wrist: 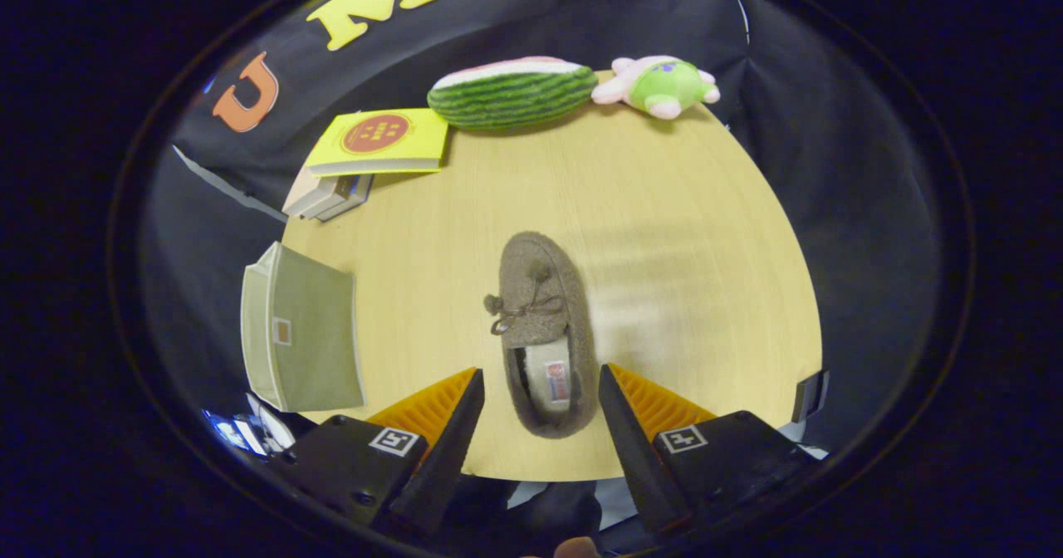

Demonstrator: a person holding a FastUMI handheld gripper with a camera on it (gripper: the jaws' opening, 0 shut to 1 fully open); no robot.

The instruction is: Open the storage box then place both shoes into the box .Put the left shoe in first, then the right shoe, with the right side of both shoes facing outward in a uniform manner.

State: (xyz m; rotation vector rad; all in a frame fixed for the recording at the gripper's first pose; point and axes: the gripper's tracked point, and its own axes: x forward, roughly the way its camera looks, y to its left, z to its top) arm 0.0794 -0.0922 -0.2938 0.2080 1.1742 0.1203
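We see one brown slipper [544, 334] on the wooden table [689, 234], heel between our spread fingers, neither touching it: gripper [540, 392] released. Storage box [303, 330] sits left of the slipper, well apart. Beyond: books [378, 147], watermelon plush [511, 93], green plush toy [664, 86] at the far edge.

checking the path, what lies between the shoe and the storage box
Bare tabletop, seen in the gripper view. The storage box sits apart from the shoe, whose heel end lies between the open gripper jaws.
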